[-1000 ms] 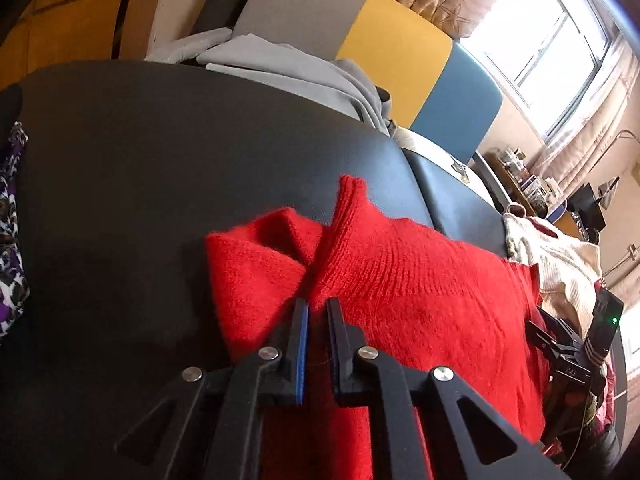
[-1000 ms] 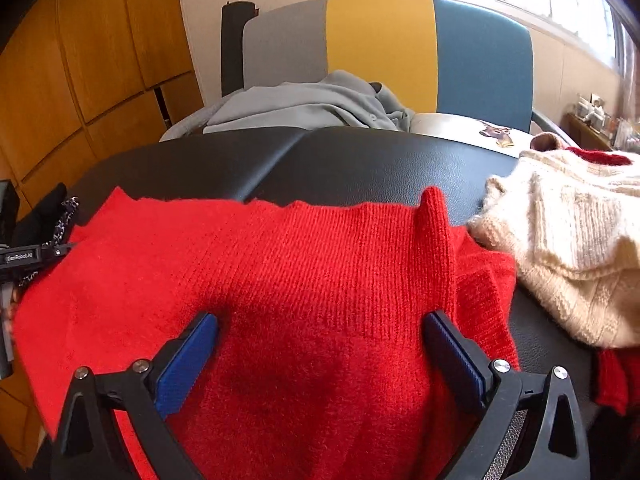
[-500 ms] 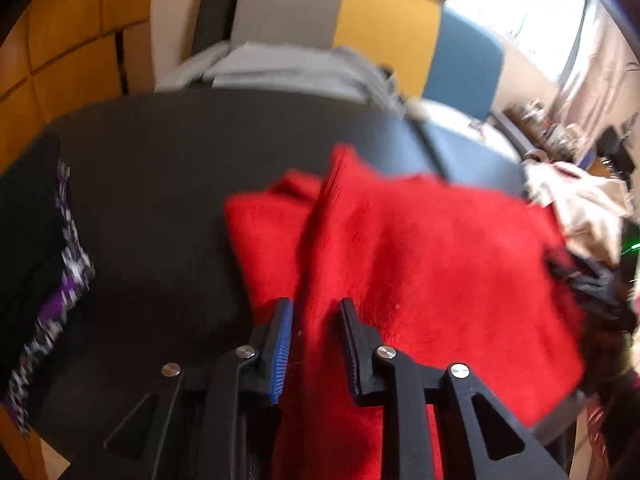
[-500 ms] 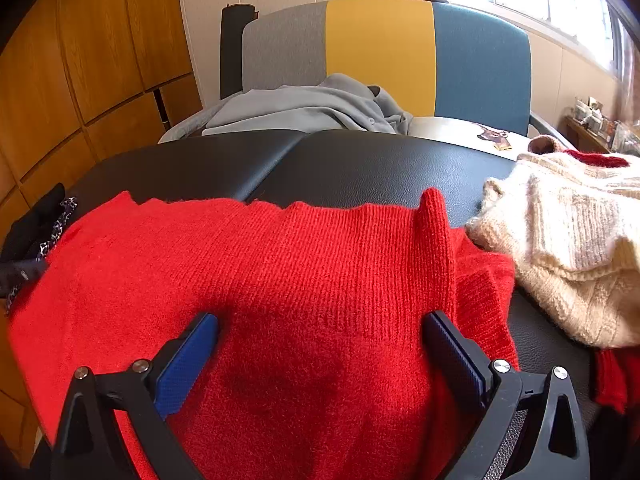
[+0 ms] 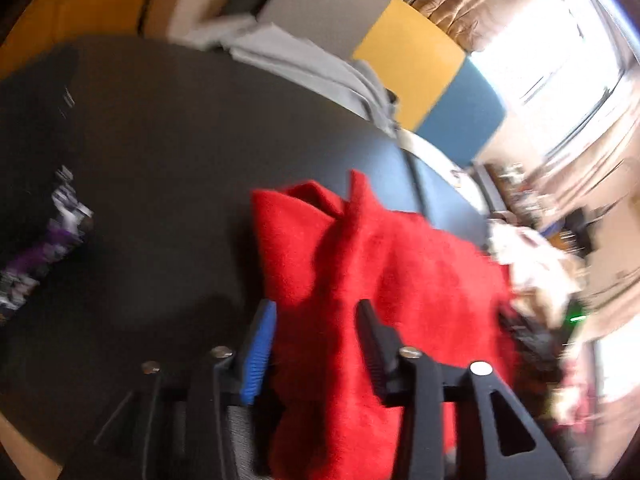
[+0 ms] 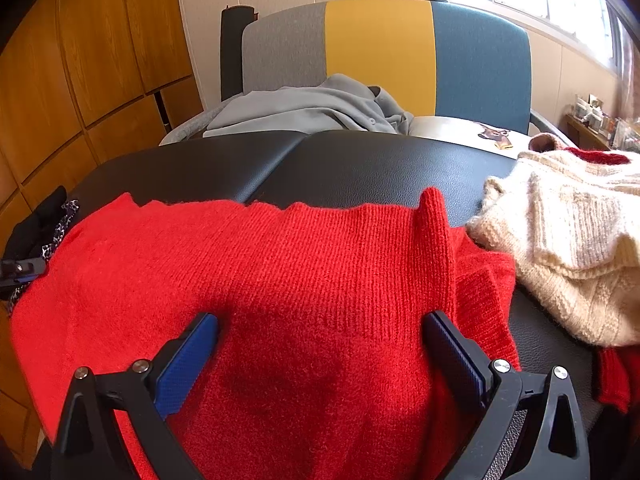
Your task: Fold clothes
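Sweater: red knit (image 6: 304, 280) spread flat across the black padded bench (image 6: 360, 164), its near edge running off the bottom of both views; a narrow strip stands up at its far right edge in the right wrist view.
Left gripper (image 5: 316, 332): jaws have just been opening and now stand apart over the sweater's left edge. Red cloth lies between them, but the pads do not press on it. This view is blurred.
Right gripper (image 6: 320, 344): jaws wide apart, low over the middle of the sweater, clamped on nothing.
Neighbours: cream knit (image 6: 568, 248) just beside the sweater's right edge, perhaps overlapping it; grey garment (image 6: 312, 110) at the far end on a chair with grey, yellow and blue panels (image 6: 380, 52); a dark patterned cloth (image 5: 44, 252) at the left end of the bench.
Stage (judged): one fold seems laid and let go; the next grasp is not yet taken.
Risk 1: the freed left edge looks rumpled, with a ridge of cloth; a fold made over it would likely set in a crease.
Risk 2: a jaw closing near the right edge may catch the cream knit along with the sweater and drag both.
Risk 3: fuzzy yarn may cling to a pad as it withdraws and pull the fold open.
Risk 4: cloth hanging over the near edge could slide off if tugged that way.
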The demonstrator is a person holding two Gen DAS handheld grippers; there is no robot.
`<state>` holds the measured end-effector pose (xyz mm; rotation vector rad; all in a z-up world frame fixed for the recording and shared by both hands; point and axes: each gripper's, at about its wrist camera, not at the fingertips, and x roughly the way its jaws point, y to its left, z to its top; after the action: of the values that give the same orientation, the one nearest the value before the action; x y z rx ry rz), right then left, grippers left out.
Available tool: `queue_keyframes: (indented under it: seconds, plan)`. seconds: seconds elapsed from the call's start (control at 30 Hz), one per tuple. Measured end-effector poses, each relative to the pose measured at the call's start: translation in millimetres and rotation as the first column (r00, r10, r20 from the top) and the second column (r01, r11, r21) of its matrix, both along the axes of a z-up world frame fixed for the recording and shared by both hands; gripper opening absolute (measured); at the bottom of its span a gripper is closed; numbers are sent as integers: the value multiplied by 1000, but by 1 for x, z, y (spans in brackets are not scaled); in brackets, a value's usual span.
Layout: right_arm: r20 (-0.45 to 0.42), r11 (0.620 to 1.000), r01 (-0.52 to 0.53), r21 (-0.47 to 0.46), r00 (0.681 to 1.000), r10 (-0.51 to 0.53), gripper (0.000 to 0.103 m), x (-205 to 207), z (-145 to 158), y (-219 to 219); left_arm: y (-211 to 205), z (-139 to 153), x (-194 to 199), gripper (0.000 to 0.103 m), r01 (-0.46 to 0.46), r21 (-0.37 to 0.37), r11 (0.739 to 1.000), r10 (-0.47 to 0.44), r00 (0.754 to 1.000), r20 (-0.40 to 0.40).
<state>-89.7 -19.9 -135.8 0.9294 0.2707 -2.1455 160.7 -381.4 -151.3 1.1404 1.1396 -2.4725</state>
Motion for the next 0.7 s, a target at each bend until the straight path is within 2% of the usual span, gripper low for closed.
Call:
queue_keyframes:
  seconds: [0.17, 0.2, 0.27, 0.37, 0.43, 0.47, 0.5, 0.53, 0.7]
  plan:
    - [2, 1000, 1, -3, 1000, -1, 103, 0, 0, 0, -15, -12, -8, 60, 26, 114, 993, -23, 999, -26]
    - [2, 1000, 0, -4, 1000, 0, 103, 0, 0, 0, -16, -15, -11, 61, 33, 116, 993, -31, 999, -14]
    - [4, 1000, 0, -7, 1000, 0, 103, 0, 0, 1, -14, -24, -24, 60, 48, 70, 996, -51, 998, 44]
    - [7, 1000, -1, -13, 1000, 1, 103, -1, 0, 1, -7, -25, -38, 61, 72, 4, 997, -72, 997, 38]
    - [10, 1000, -1, -17, 1000, 1, 103, -1, 0, 2, -4, -25, -44, 60, 75, 2, 997, -75, 997, 31]
    - [12, 1000, 0, -19, 1000, 0, 103, -1, 0, 2, -2, -25, -47, 56, 76, 4, 997, -76, 997, 27]
    - [14, 1000, 1, -22, 1000, -1, 103, -2, 0, 3, -1, -25, -49, 35, 77, 6, 997, -77, 997, 24]
    - [15, 1000, 2, -25, 1000, -2, 103, -2, 0, 3, 1, -25, -52, 29, 79, -3, 997, -79, 997, 26]
    - [38, 999, -6, -36, 999, 8, 103, -2, 1, 3, -16, -14, -55, 21, 62, 27, 998, -63, 998, 30]
